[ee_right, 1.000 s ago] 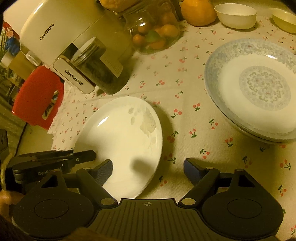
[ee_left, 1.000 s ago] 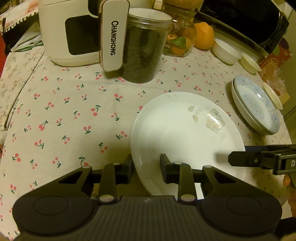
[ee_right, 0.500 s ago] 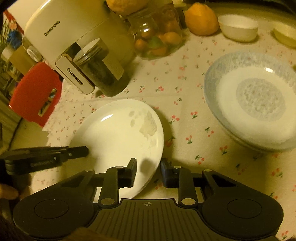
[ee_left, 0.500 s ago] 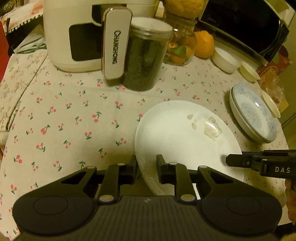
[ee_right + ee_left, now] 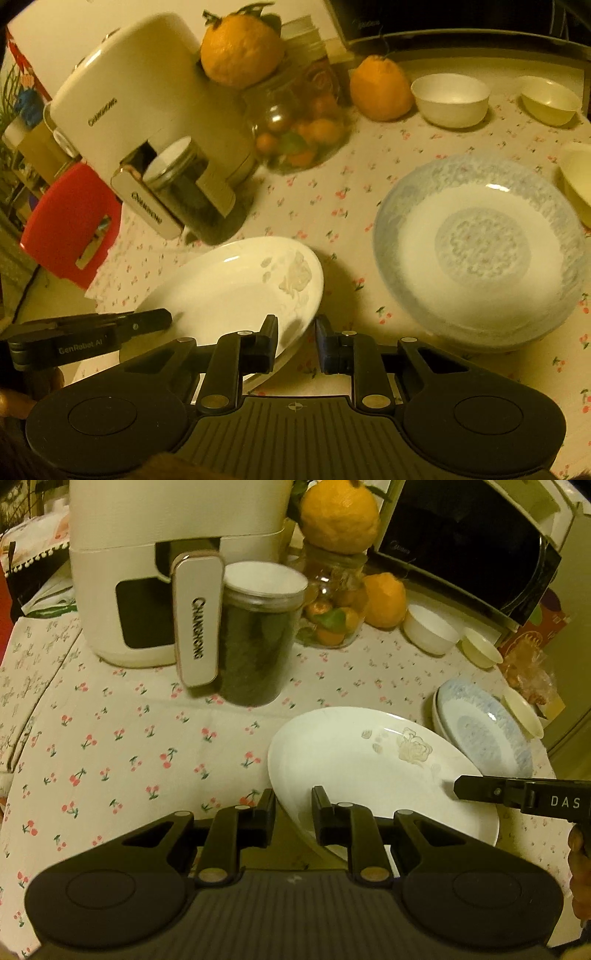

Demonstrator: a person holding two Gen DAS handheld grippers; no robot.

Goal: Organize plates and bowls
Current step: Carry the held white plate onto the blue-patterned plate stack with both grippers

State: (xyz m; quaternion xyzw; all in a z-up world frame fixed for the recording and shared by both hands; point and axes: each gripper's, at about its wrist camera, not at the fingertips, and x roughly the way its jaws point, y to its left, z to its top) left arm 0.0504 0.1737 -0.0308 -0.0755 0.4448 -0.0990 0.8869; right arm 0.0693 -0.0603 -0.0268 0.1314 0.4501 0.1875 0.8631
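- A home kitchen or dining corner, seen under warm indoor light.
- A cherry-print tablecloth [image 5: 155,746] covers the table.
- At its far edge stand a cream air fryer [image 5: 177,565] (its handle reads Changhong) and a black microwave [image 5: 472,542].
- A glass jar of small citrus [image 5: 332,616] carries a large orange fruit [image 5: 340,513] on top.
- Plates and small bowls lie toward the table's right edge; a red plastic stool [image 5: 70,225] stands beside it.

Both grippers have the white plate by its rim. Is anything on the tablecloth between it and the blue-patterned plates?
Nothing visible does. The white plate, clamped by the left gripper and the right gripper with jaws closing, faces bare tablecloth up to the blue-patterned plates. The cream bowl sits beyond them, out of the path.
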